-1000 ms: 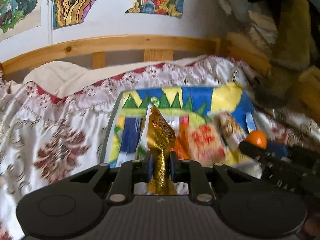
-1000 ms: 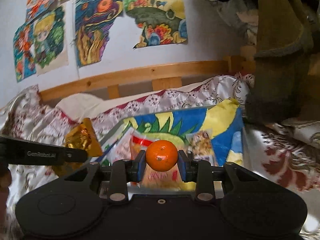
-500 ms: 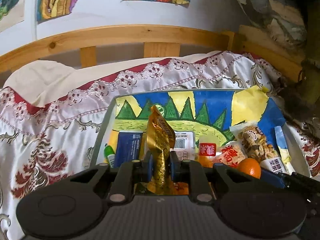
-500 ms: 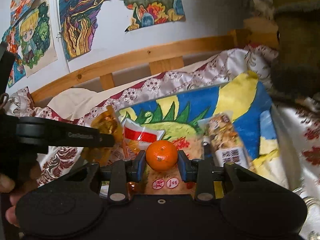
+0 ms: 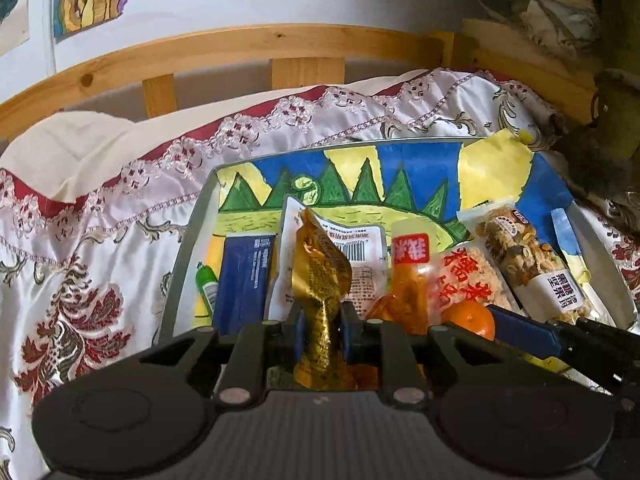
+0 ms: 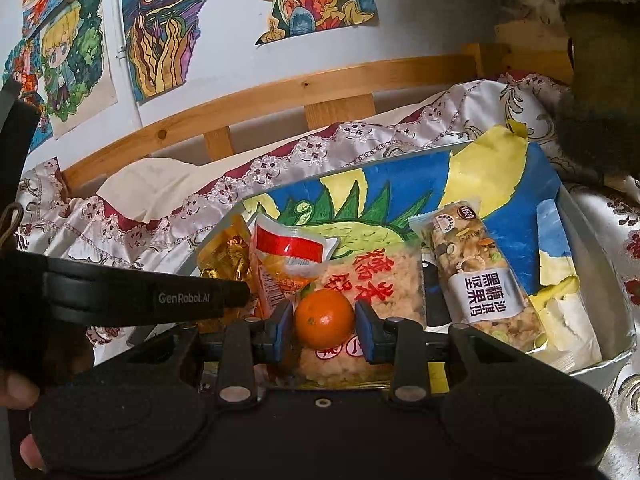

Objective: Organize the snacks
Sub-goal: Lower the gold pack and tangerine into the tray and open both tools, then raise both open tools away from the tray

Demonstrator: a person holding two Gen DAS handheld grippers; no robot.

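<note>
both grippers hold snacks over the tray on the bed.

the left gripper [image 5: 320, 330] pinches a crumpled gold foil packet [image 5: 320, 280]; the right gripper [image 6: 324, 326] clamps a small orange [image 6: 324, 318] just above a rice-crisp pack [image 6: 380, 280]. beyond lie a nut bar [image 6: 480, 276], a red-labelled pouch [image 6: 290, 248] and a blue box [image 5: 244, 280] in the painted tray [image 5: 192, 232], then the floral bedcover [image 5: 100, 220] and wooden bed rail [image 5: 240, 48].

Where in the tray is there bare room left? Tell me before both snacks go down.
The tray is free along its far half: the painted liner lies bare beyond the white packet and nut bar, up to the far rim. The near half is crowded edge to edge, from the blue packet to the nut bar.
</note>
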